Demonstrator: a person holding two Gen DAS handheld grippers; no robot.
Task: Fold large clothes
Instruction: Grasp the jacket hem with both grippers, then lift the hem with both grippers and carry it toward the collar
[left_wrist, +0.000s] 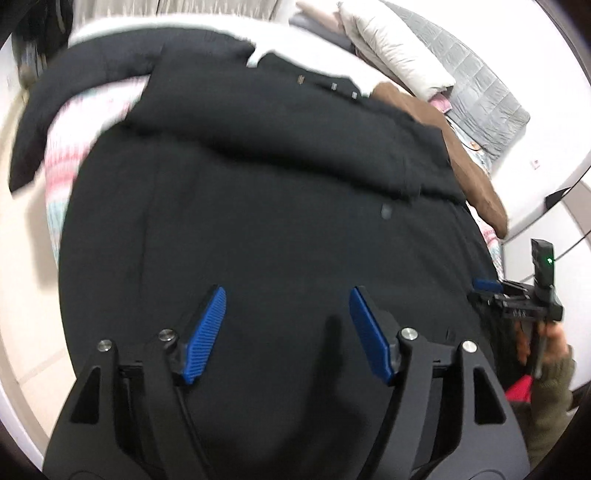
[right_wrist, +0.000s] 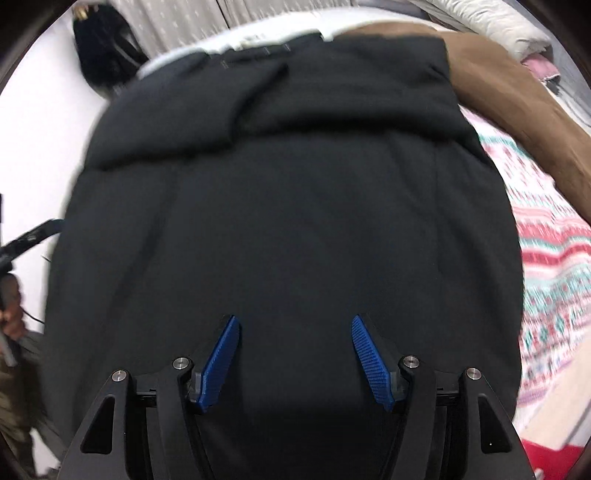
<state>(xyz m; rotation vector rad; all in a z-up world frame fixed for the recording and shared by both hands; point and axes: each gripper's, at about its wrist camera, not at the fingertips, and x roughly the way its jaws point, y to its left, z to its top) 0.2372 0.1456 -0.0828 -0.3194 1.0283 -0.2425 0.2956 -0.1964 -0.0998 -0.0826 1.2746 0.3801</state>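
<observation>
A large black coat lies spread over a bed, its upper part folded down across the body in a thick band. My left gripper hovers above the coat's near part, its blue pads wide apart with only flat cloth below them. In the right wrist view the same coat fills the frame. My right gripper stands over it, blue pads spread and nothing pinched between them. The right gripper also shows at the coat's right edge in the left wrist view.
A patterned pink, white and teal bedcover lies under the coat. A brown garment rests at the right, with pillows and a grey quilt behind. A dark bag sits on the floor at the far left. A hand in an olive sleeve holds the right gripper.
</observation>
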